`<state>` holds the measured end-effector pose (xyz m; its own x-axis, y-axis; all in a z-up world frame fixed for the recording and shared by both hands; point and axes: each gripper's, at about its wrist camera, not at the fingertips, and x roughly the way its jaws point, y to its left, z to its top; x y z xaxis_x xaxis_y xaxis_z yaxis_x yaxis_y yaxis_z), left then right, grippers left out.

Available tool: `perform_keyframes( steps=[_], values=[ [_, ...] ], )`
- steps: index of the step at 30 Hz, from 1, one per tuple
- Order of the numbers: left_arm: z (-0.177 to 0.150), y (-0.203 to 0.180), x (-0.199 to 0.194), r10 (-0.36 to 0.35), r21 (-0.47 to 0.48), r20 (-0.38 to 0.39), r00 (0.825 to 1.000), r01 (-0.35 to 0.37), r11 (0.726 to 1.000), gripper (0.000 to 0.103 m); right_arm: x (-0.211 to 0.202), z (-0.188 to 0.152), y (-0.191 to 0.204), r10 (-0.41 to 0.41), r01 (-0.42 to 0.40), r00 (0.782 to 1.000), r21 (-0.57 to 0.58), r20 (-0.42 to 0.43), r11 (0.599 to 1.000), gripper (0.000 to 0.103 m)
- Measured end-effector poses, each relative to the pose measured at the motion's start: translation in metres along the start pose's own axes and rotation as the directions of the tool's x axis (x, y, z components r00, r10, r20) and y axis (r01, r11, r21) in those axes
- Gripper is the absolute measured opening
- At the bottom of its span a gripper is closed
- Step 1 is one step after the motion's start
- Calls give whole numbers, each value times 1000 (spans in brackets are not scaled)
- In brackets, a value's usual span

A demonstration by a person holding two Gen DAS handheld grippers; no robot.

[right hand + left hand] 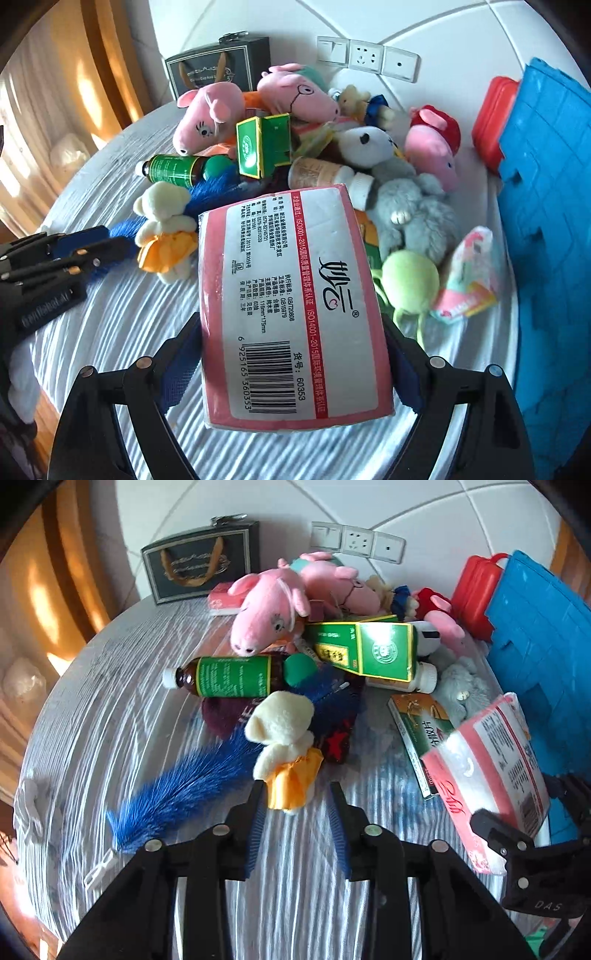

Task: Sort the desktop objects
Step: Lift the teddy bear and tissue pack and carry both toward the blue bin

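Note:
My right gripper (291, 317) is shut on a pink and white tissue pack (291, 295), holding it by its long sides above the striped cloth; the left wrist view shows the same pack (491, 760) at the right. A cream plush bear in a yellow dress (288, 746) lies at the tips of my left gripper (295, 786). The dress reaches between the blue pads. The left pad touches it, while a strip of cloth shows beside the right pad. The right wrist view has the left gripper (110, 245) beside that bear (162, 229).
A pile fills the back of the table (110, 709): pink pig plushes (266, 616), a green box (373, 646), a brown bottle (229, 675), a blue feathery piece (184, 790), a grey plush (413, 214). A blue crate (535, 657) and a red case (476, 590) stand at the right.

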<state>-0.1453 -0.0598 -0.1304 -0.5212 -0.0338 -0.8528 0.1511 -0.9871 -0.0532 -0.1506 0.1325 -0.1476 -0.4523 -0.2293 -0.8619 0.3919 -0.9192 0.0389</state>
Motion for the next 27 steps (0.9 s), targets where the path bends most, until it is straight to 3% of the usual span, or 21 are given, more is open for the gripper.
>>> perform_keyframes(
  steps=[5, 7, 8, 12, 19, 24, 26, 27],
  values=[
    [2, 6, 7, -8, -19, 9, 1000, 8, 1000, 39, 2, -8, -8, 14, -14, 1000, 40, -10, 999, 89],
    [9, 7, 17, 6, -18, 0, 1000, -6, 1000, 51, 7, -5, -9, 15, -14, 1000, 57, -6, 998, 89],
    [13, 7, 22, 11, -23, 0, 1000, -11, 1000, 52, 9, -4, -10, 11, -11, 1000, 64, -5, 998, 89],
    [27, 8, 49, 5, -17, -25, 1000, -6, 1000, 53, 29, 11, -11, -10, 12, 999, 68, -32, 998, 89],
    [30, 9, 109, 19, -25, -134, 991, -23, 999, 53, 71, 23, -18, -31, 38, 995, 69, -95, 997, 89],
    [29, 0, 117, 64, 31, -117, 991, -61, 998, 53, 84, 23, -26, -4, 14, 994, 92, -110, 996, 94],
    [28, -3, 114, 69, 45, -99, 993, -65, 997, 48, 86, 23, -26, -13, 23, 993, 83, -120, 996, 94],
    [27, -4, 111, 60, 49, -89, 994, -56, 997, 34, 88, 22, -25, -26, 36, 992, 75, -124, 997, 94]
  ],
)
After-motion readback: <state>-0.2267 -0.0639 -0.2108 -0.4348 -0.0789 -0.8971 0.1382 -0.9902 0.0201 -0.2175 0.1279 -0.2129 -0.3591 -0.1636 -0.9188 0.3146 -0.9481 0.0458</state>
